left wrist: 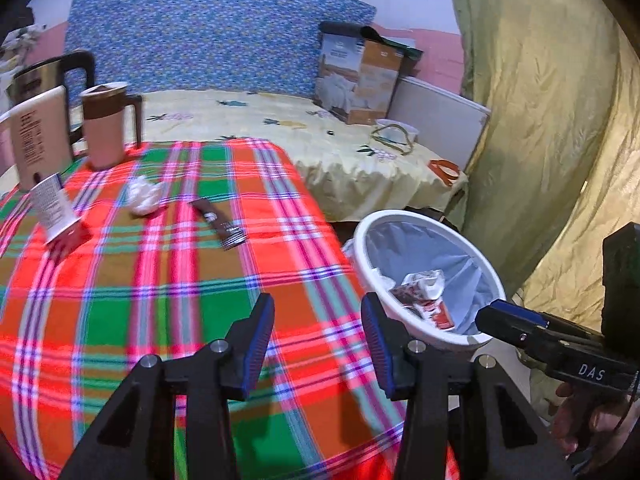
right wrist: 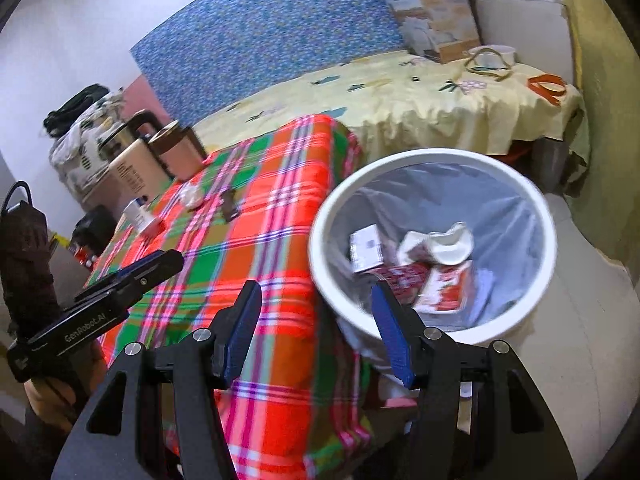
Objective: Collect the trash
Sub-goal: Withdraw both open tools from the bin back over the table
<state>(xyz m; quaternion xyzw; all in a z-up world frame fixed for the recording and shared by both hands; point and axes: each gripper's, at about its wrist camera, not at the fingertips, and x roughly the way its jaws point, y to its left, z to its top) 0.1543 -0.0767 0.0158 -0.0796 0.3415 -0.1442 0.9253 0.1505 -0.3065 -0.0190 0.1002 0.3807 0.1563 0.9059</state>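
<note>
Left wrist view: plaid-clothed table [left wrist: 160,300] holds crumpled tissue [left wrist: 143,196] and dark wrapper [left wrist: 219,223], white bin [left wrist: 362,248] beside it by bed [left wrist: 280,128], left gripper [left wrist: 318,344] and right gripper [right wrist: 316,332] both spread, empty.

Home bedroom; bed [left wrist: 280,128] with floral sheet; kettle [left wrist: 36,76] nearby

My left wrist camera looks down over the plaid counter [left wrist: 160,300] toward the bed [left wrist: 280,128]. My right wrist camera sits nearer the white bin [right wrist: 544,240], tilted; both views share counter, bin and bed.
</note>
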